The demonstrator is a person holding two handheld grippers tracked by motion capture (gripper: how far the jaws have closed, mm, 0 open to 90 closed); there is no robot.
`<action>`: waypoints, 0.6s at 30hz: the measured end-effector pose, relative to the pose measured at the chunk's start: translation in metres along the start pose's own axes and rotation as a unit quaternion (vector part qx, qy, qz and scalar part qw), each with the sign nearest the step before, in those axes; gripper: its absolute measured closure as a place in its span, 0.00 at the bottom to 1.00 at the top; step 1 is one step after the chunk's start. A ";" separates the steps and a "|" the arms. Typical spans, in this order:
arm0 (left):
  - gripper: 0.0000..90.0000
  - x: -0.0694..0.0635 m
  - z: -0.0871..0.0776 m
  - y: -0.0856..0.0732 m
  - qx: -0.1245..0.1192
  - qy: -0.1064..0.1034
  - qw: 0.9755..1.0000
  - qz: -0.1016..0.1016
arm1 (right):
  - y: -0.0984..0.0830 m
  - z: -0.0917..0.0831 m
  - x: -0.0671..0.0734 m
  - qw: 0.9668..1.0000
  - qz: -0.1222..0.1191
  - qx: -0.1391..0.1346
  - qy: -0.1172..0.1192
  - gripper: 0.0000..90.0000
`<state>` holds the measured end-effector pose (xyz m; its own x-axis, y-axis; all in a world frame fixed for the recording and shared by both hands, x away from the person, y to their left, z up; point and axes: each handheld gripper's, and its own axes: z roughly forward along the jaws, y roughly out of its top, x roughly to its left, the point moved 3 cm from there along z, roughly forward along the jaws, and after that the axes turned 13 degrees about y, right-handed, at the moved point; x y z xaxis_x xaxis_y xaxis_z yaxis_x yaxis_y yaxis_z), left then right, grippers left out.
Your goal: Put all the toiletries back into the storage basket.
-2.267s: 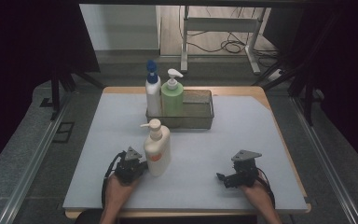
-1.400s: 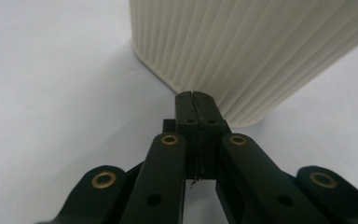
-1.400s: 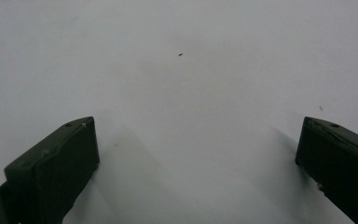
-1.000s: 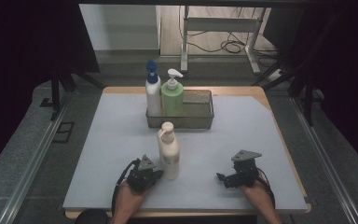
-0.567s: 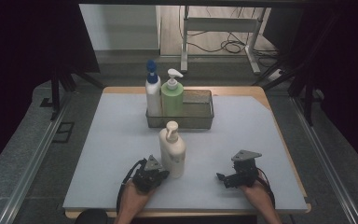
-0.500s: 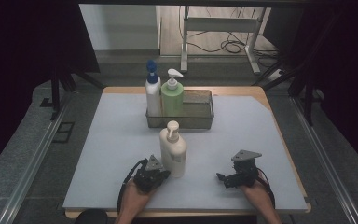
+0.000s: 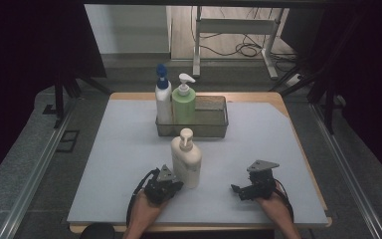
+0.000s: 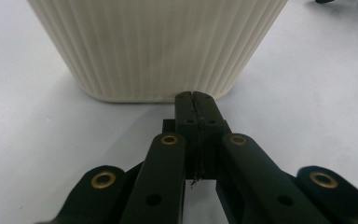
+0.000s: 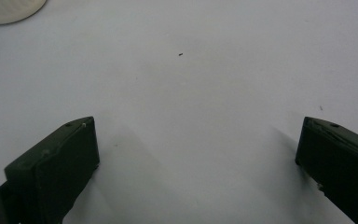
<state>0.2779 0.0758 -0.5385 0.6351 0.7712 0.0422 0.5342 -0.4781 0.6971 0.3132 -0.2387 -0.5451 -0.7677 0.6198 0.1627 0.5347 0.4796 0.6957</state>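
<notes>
Left gripper view is showing the left claw (image 8: 196, 99) pressed together, nudging the base of the upright cream pump bottle (image 8: 158, 46) standing mid-desk; ribbed, stiff, likely top-heavy, it probably wants pushing low.

My cream, vertically ribbed plastic pump bottle (image 7: 187, 158) stands on the pale grey table mat (image 7: 104, 164); my left black metal gripper (image 8: 196, 99) shows brass-coloured rivets. The dark mesh wire basket (image 7: 213, 124) holds a white bottle with a blue pump (image 7: 162, 97) and a light green bottle with a white pump (image 7: 183, 102).

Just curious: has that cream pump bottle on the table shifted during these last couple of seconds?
Yes. The cream bottle has slid rightward and nearer the person, farther from the wire basket.
</notes>
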 end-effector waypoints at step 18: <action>0.80 0.032 -0.022 -0.010 -0.010 0.040 0.999 -0.025 | 0.005 -0.004 0.007 1.000 -0.018 -0.005 0.008 0.02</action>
<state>0.2812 0.1147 -0.5283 0.5606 0.8256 0.0640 0.5526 -0.4306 0.7136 0.3094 -0.2340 -0.5377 -0.7918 0.5926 0.1477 0.5029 0.4955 0.7082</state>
